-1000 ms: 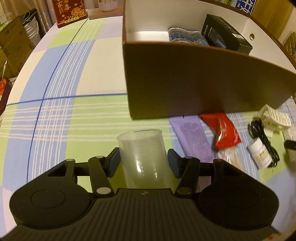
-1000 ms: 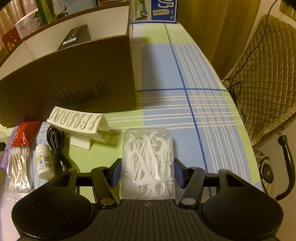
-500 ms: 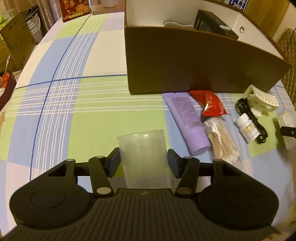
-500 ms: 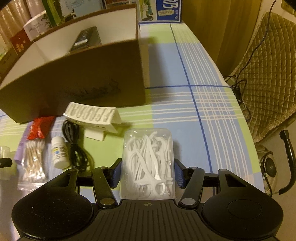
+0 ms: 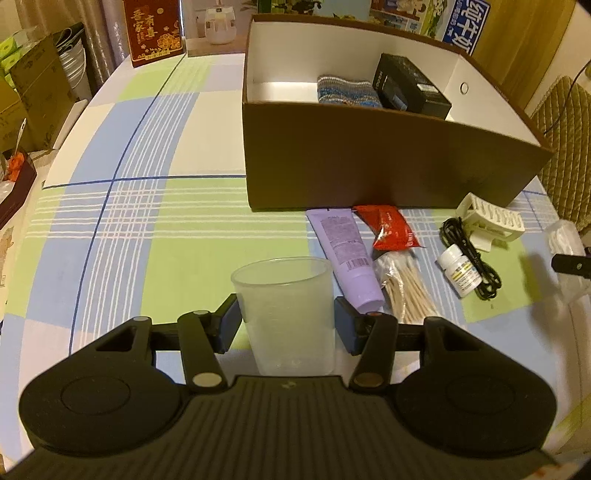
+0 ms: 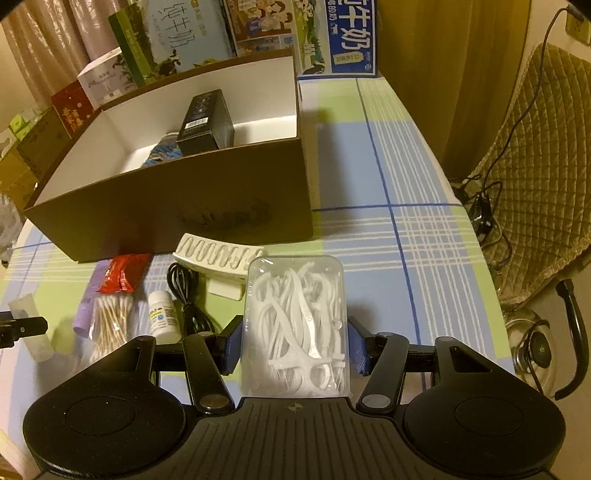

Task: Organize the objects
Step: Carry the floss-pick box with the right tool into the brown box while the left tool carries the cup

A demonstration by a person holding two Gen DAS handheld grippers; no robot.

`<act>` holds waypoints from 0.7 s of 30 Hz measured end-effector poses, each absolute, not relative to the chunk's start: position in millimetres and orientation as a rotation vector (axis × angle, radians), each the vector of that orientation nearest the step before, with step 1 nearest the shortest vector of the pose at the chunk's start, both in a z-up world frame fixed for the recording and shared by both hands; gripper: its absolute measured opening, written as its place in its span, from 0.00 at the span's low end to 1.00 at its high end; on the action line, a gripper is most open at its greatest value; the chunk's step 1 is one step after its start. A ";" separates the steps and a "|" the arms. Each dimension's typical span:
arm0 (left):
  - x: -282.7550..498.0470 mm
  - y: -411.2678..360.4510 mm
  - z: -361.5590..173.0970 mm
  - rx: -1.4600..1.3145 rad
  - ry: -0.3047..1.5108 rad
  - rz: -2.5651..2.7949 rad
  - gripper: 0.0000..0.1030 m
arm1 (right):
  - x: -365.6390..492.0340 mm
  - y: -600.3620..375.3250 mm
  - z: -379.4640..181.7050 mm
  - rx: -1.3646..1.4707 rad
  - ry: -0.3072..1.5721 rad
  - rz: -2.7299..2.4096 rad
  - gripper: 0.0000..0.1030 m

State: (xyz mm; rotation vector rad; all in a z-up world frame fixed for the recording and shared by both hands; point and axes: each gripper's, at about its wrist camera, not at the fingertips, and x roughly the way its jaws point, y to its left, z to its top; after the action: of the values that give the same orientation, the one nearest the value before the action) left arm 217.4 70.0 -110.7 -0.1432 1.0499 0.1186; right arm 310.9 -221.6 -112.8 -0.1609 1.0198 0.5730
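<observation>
My left gripper [image 5: 286, 325] is shut on a clear plastic cup [image 5: 286, 295], held upright over the checked tablecloth. My right gripper [image 6: 295, 347] is shut on a clear box of white floss picks [image 6: 295, 317]. Ahead stands an open brown cardboard box [image 5: 388, 162] with a white inside, holding a black carton [image 5: 410, 86] and a striped cloth [image 5: 345, 90]. In front of it lie a purple tube [image 5: 345, 251], a red packet [image 5: 391, 229], a bag of cotton swabs [image 5: 404, 288], a small white bottle [image 5: 460, 271], a black cable [image 5: 469, 251] and a white slotted rack [image 5: 491, 221].
Milk cartons [image 6: 343, 37] and a red gift box [image 5: 153, 31] line the table's far edge. A quilted chair [image 6: 535, 184] and a kettle [image 6: 535, 347] on the floor are off the right edge. Cardboard boxes [image 5: 33, 88] stand off the left side.
Both grippers have drawn back from the cardboard box and risen, still holding the cup and the floss box. The inside of the box shows more in both views.
</observation>
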 end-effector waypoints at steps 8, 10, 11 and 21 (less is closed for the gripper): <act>211.9 64.0 -74.6 -0.143 0.967 0.102 0.48 | 310.3 -217.5 -93.5 -0.154 0.983 0.625 0.52; 214.0 62.5 -63.7 -0.143 0.940 0.094 0.48 | 313.4 -212.7 -85.4 -0.149 0.965 0.644 0.52; 216.1 61.9 -59.0 -0.144 0.929 0.091 0.48 | 315.0 -209.6 -81.4 -0.146 0.956 0.654 0.52; 261.3 56.2 -19.1 -0.130 0.822 0.050 0.48 | 352.9 -166.0 -43.5 -0.135 0.848 0.733 0.52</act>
State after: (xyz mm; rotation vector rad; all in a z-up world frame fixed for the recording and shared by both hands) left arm 261.3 56.2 -19.1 -0.1298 0.8220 0.0500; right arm 352.9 -166.0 -43.5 -0.1351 0.8477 0.7329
